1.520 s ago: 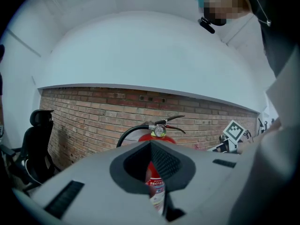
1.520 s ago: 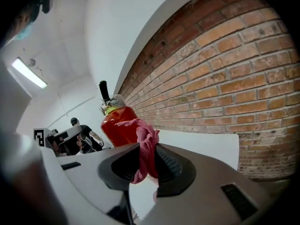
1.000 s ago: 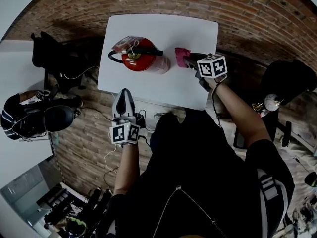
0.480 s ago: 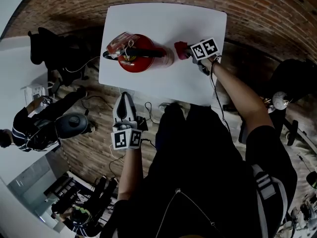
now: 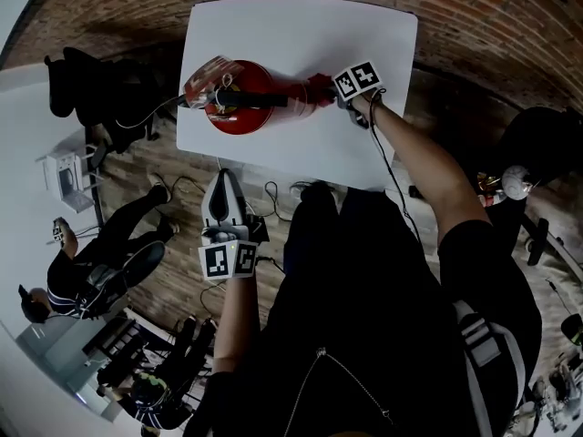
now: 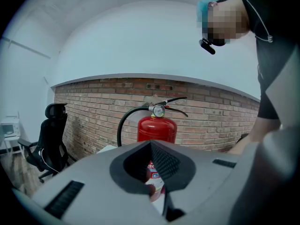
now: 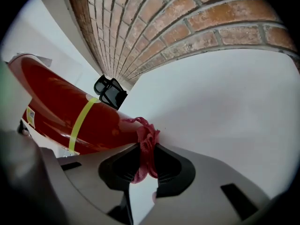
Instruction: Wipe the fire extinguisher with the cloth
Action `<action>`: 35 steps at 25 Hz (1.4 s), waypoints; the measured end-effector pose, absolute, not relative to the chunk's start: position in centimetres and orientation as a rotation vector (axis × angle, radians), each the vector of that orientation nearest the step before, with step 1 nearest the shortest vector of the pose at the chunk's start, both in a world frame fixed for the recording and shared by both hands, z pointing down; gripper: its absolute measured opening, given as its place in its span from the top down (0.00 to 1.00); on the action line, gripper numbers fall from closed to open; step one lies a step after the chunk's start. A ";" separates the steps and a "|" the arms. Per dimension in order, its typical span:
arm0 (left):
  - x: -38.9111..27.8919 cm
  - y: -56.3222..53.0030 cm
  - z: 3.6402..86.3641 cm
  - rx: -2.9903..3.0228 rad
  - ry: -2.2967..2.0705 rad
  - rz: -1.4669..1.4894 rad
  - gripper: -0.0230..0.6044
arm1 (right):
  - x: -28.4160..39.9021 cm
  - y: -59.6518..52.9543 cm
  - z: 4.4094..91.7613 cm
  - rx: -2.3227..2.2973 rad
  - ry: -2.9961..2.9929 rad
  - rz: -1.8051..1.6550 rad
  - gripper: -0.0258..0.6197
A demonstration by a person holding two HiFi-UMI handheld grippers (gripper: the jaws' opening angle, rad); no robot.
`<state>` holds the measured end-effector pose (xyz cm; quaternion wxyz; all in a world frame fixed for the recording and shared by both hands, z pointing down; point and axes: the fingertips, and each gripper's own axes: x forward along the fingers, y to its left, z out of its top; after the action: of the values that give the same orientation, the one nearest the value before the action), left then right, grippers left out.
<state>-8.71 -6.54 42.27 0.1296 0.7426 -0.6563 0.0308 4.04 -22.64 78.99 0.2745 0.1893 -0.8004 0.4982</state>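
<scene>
Right tool (image 5: 330,92) pinches cloth (image 7: 143,163) against fire extinguisher (image 5: 241,107); left tool (image 5: 225,178), pressed together, hangs beyond the table (image 5: 301,25) edge.

The red metal cylinder fire extinguisher (image 5: 239,107), with black hose, pressure gauge and yellow band, stands upright on the white tabletop (image 5: 301,25), toward its 9 o'clock side. The crumpled pink-red cloth (image 5: 318,88) touches the body at 3 o'clock, pinched between the fingers (image 7: 173,165) of the right gripper (image 7: 146,149).
</scene>
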 end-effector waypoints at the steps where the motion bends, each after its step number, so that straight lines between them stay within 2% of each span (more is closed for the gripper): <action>1: -8.7 -6.4 42.2 2.157 -1.909 0.094 0.95 | 3.9 -22.6 79.3 0.513 -2.144 1.341 0.82; 11: -8.8 -5.3 43.3 2.119 -1.922 0.148 0.95 | 4.0 -23.1 80.7 0.506 -2.094 1.442 0.82; 35: -9.0 -5.7 43.3 2.132 -1.941 0.072 0.95 | 2.8 -22.7 74.7 0.396 -2.161 1.598 0.82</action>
<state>-9.03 -5.69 43.31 0.1284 0.7330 -0.6676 0.0249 2.76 -22.66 74.71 0.2109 0.1426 -0.7776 0.5749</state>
